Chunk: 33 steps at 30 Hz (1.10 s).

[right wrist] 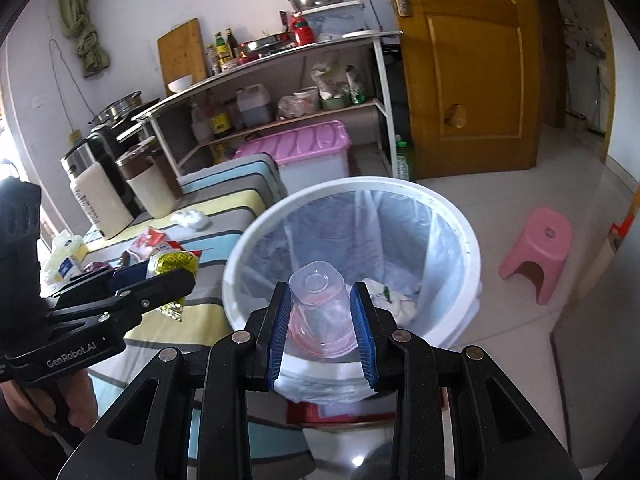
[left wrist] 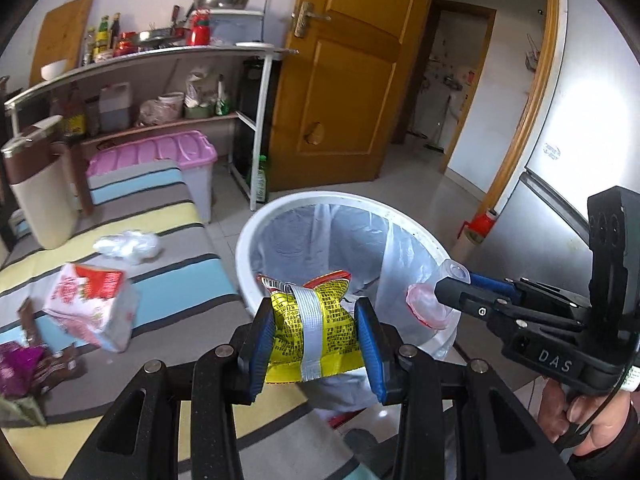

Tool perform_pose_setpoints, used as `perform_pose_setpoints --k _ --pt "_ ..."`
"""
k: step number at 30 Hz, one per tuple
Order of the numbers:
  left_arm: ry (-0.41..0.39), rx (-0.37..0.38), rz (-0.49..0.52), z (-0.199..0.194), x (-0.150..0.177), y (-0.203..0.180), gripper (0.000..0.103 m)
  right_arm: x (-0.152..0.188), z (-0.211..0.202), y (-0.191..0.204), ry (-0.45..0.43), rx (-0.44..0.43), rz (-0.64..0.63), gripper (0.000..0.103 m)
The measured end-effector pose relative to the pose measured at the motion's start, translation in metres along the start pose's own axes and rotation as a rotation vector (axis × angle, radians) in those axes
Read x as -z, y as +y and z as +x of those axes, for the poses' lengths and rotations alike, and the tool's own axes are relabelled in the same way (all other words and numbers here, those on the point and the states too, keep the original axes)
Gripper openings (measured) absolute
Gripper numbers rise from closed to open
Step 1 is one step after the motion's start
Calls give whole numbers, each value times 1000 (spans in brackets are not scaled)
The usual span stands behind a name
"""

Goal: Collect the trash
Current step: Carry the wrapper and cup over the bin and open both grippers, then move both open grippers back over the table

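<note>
**Both grippers loaded at the bin's rim**

Nearest in the left wrist view, the left gripper [left wrist: 316, 338] has its jaws closed on a yellow snack packet [left wrist: 316, 332] with a grey strip down its middle — the blue pads press its two sides. The packet hangs at the near left edge of the white trash bin [left wrist: 248, 240], which is lined with a clear bag.

In the right wrist view the right gripper [right wrist: 322, 322] has its jaws clamped on a clear plastic cup [right wrist: 320, 308], bottom pointing away from the camera and a pinkish tint at the mouth end. The cup sits over the bin's near rim, above the opening. Crumpled white trash [right wrist: 390, 300] already lies at the bottom of the bag.

Left of the bin is a striped surface [left wrist: 188, 276] carrying more litter: a red-and-white wrapper [left wrist: 94, 304], a purple wrapper [left wrist: 18, 368] at the near edge, and a crumpled white plastic bag [left wrist: 128, 246] farther back.

Beyond, a pink-lidded storage box [left wrist: 160, 156] stands below a cluttered shelf unit [left wrist: 160, 56] — bottles and a metal bowl on top. A wooden door [left wrist: 340, 80] is at the back, and a pink stool [right wrist: 538, 252] stands on the tiled floor to the right of the bin.
</note>
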<state>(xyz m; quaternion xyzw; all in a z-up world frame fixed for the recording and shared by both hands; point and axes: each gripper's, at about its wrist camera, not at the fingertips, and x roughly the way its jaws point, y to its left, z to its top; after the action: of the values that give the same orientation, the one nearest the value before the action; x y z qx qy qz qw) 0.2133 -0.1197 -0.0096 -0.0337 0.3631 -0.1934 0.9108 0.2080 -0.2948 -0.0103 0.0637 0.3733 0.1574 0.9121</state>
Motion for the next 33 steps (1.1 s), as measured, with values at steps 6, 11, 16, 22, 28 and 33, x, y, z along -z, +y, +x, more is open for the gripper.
perform_pose_setpoints --k 6,11,16,22,28,33 --pt "23 23 17 23 -7 -6 41 0 11 -14 14 22 15 32" --pt "41 43 27 37 -11 -10 41 1 18 -22 28 35 25 32" --pt "56 57 17 46 -10 -7 41 2 23 -25 41 34 30 33" --pt "60 66 -1 46 -10 -4 44 3 25 -28 42 39 39 33" --pt "43 77 -28 35 -8 0 44 4 21 -26 34 39 33 41" --pt "26 64 -40 22 -3 3 44 4 18 -24 31 35 31 41"
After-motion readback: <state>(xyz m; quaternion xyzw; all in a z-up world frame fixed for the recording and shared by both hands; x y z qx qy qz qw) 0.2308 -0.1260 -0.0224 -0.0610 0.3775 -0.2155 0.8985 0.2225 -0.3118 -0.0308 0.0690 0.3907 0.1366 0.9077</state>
